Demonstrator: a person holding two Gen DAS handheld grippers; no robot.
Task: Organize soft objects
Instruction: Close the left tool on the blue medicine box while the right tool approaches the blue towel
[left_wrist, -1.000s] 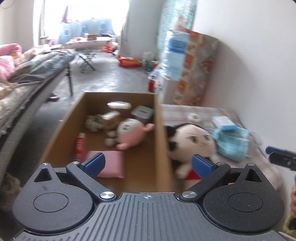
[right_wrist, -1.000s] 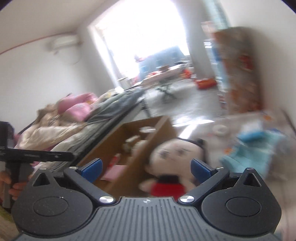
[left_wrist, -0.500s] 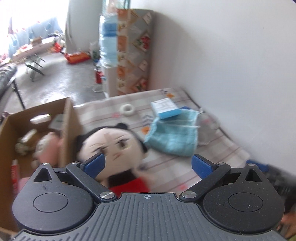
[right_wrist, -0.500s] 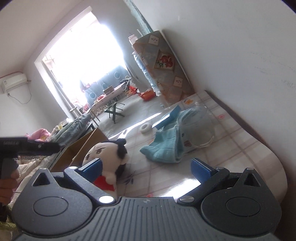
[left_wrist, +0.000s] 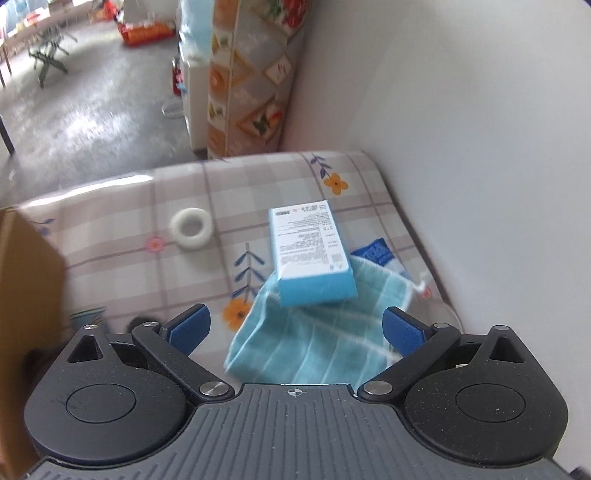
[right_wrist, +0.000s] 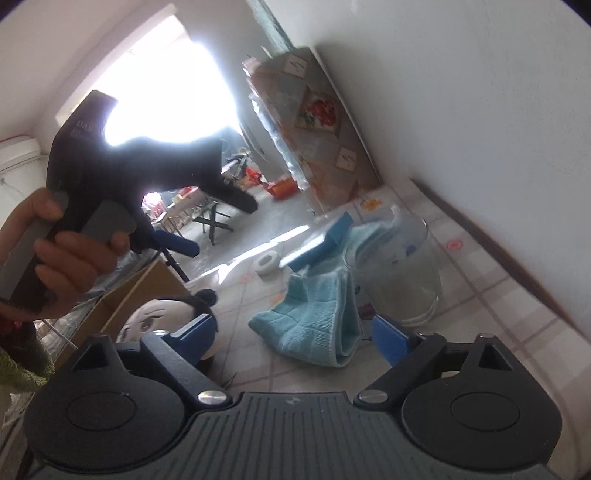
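The light blue checked cloth (left_wrist: 314, 347) lies on the table (left_wrist: 122, 266) between the left gripper (left_wrist: 295, 328)'s wide jaws, its near edge hidden. The big-headed plush doll (right_wrist: 155, 321), seen a second ago, has left that view. The right gripper (right_wrist: 295, 334), empty, has just been narrowing yet gapes.

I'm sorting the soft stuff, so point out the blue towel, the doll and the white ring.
blue towel (left_wrist: 314, 347), left wrist view, middle of cloth
doll (right_wrist: 147, 321), right wrist view, its face
white ring (left_wrist: 191, 229), left wrist view, its rim

Teal checked towel (left_wrist: 314, 332), light-blue box (left_wrist: 314, 254), white ring (left_wrist: 191, 229), floral plaid tablecloth (left_wrist: 110, 236).
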